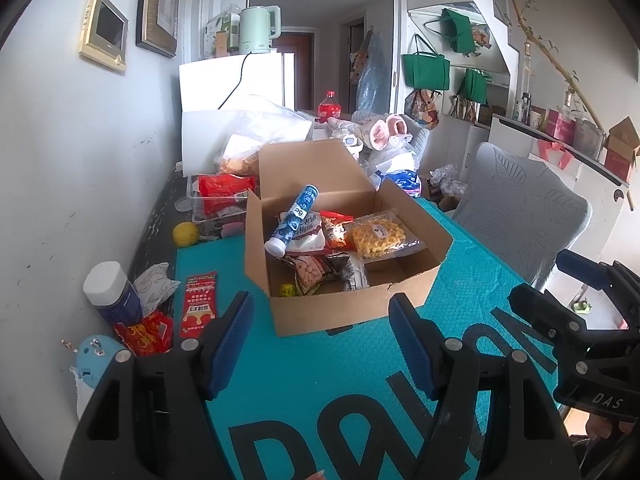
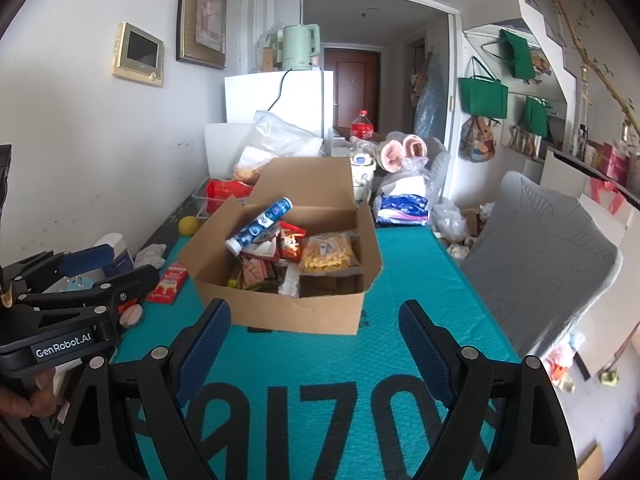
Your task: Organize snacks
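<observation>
Both my tools are just hovering over the near end of the counter, nothing in either one. My left tool (image 1: 322, 344) has its jaws apart and empty, and my right tool (image 2: 314, 346) is spread even wider, also empty. The cardboard box (image 1: 352, 308) sits mid-counter with its flaps up, so I can drop stuff straight in. It already holds a blue tube (image 1: 291, 220) leaning on the pile, a yellow waffle pack (image 1: 378, 236) and some other packets. Still loose along the left edge: a red sachet (image 1: 199, 304) lying flat, crinkly red wrappers (image 1: 146, 330) and a white-capped jar (image 1: 110, 292); I reckon those go in next. The counter wears a teal bubble mailer (image 2: 304, 360) as a mat. It's a cluttered room: a kettle (image 2: 300, 46) on the white fridge, green bags (image 2: 482, 94) hanging on the wall, a grey chair (image 2: 548, 256) at the right edge.
</observation>
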